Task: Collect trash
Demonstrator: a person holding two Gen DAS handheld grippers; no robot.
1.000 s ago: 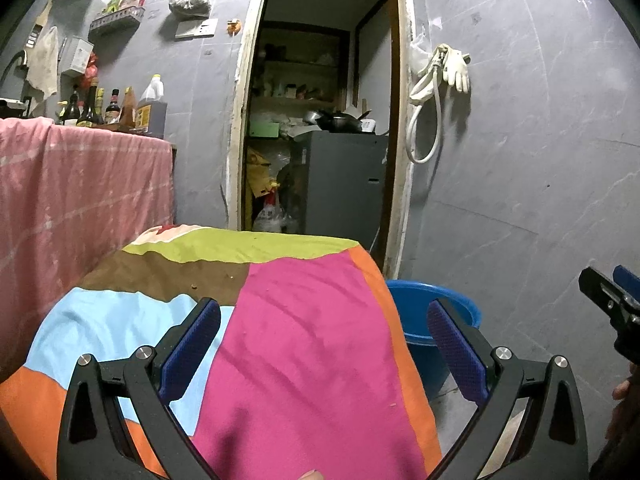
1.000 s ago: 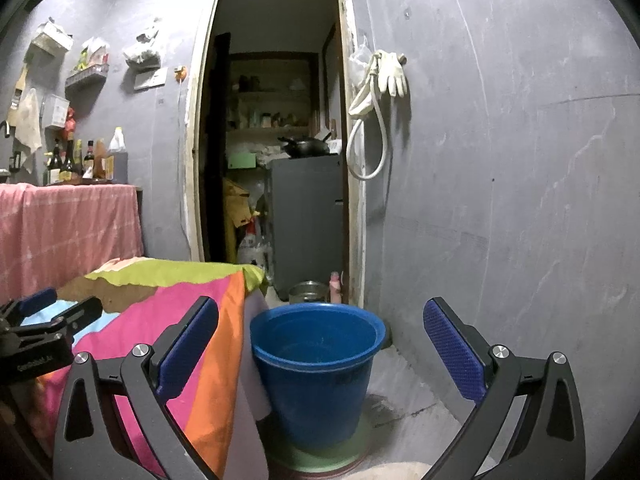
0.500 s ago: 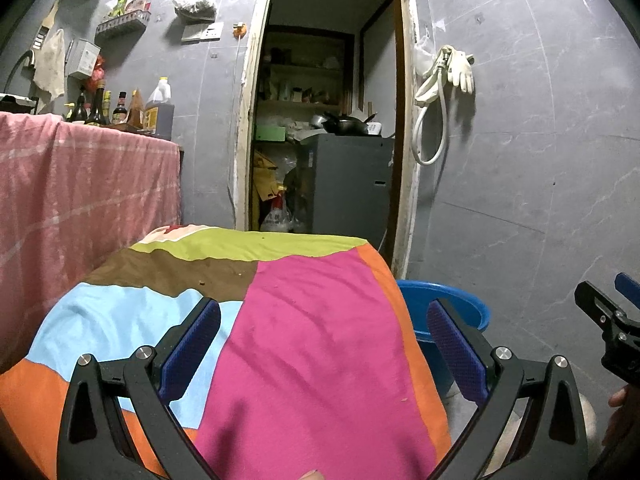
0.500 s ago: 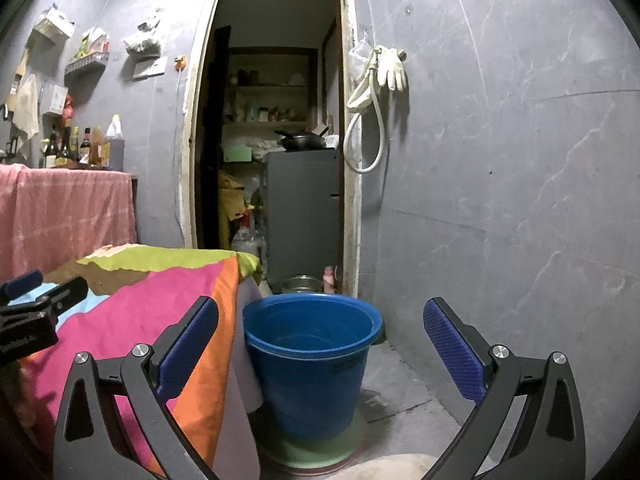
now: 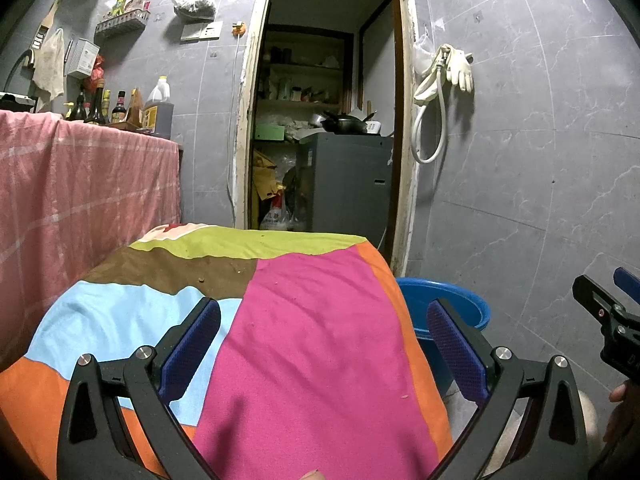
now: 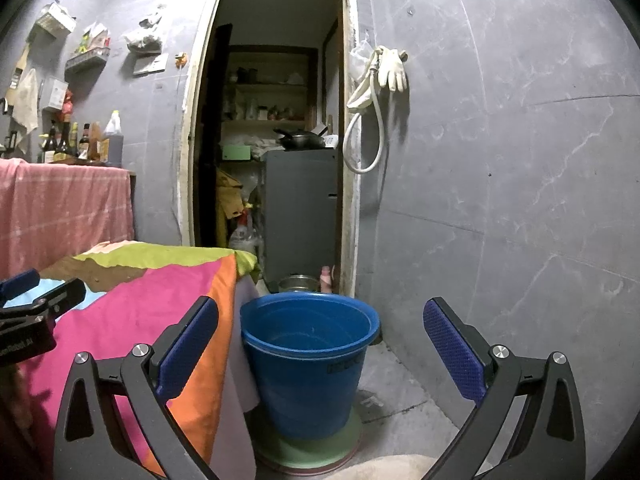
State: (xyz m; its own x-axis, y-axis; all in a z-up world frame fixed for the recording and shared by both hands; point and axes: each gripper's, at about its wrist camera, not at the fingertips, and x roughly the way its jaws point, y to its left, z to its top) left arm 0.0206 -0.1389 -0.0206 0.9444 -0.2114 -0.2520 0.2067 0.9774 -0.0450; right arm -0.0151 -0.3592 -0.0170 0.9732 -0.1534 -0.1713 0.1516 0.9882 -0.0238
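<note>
On the patchwork cloth (image 5: 312, 340), only small crumb-like specks (image 5: 201, 279) are seen, possibly the trash; nothing larger is visible. A blue bucket (image 6: 308, 356) stands on the floor beside the table. Both the left gripper (image 5: 324, 344) and right gripper (image 6: 320, 344) are held wide and empty. A low, slow approach is advised for picking specks.

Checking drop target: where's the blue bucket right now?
In the right wrist view the blue bucket stands on the floor, centred between the open right gripper fingers, beside the cloth-covered table edge and before the doorway.
</note>
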